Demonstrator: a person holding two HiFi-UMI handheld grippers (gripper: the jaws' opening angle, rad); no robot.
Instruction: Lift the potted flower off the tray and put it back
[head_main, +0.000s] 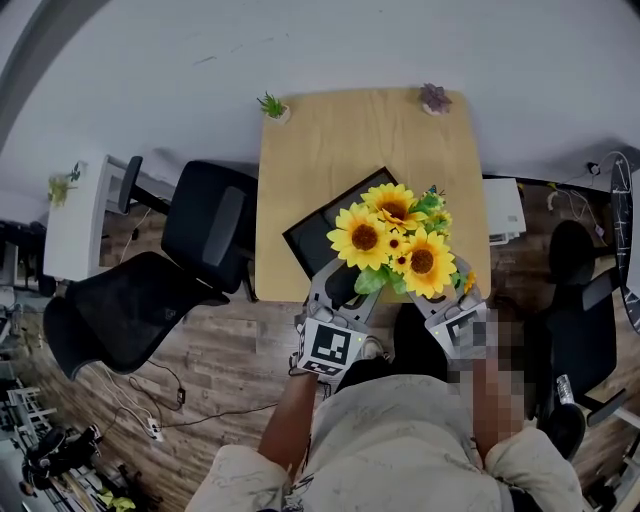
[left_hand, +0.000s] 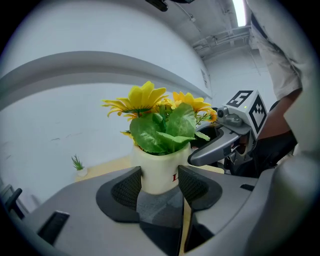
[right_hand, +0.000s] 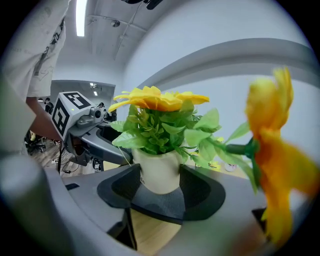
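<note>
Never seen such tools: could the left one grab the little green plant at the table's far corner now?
Probably not: the left gripper has its fingers shut on the white pot. Otherwise the way across the table to the small green plant looks free.

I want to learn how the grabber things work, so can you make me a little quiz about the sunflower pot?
1. True or false: only the left gripper is clamped on the white pot.
2. What colour are the sunflowers? A red, B yellow, C blue.
3. Fill in the number: ___ small plants stand at the far corners of the wooden table.

Key
1. False. The right gripper is clamped on the pot too, from the other side.
2. B.
3. Two: a green one at the left corner and a purplish one at the right.
</note>
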